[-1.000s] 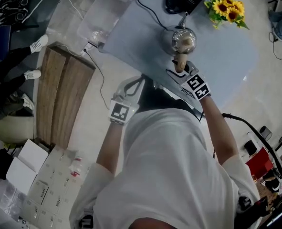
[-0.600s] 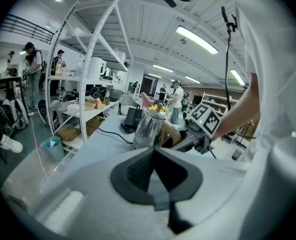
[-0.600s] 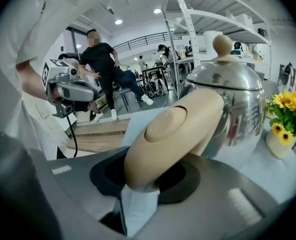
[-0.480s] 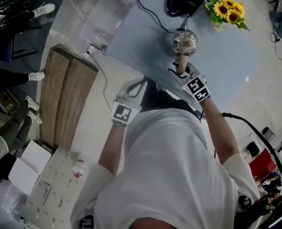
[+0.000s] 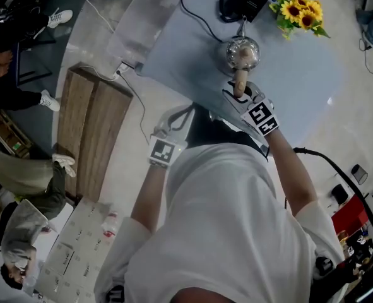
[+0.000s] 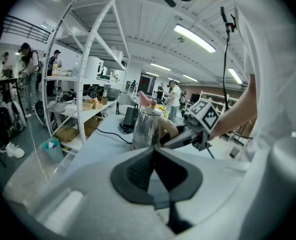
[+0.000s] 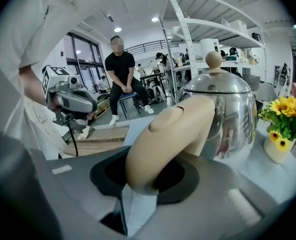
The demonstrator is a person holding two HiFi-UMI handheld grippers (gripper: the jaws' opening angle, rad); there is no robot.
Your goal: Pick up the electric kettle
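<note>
While the electric kettle (image 5: pixel 243 50) is standing on the table (image 5: pixel 300 81), the right gripper (image 5: pixel 239 95) jaws, just now closing, are clamping its tan handle (image 7: pixel 173 129); the left gripper (image 6: pixel 154 156) jaws are sitting together, empty.

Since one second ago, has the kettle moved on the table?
No. The kettle keeps the same place on the table, just as far from the sunflowers as before.

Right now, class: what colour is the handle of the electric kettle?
The handle is plain beige, with no pattern; the right gripper view shows it best.
</note>
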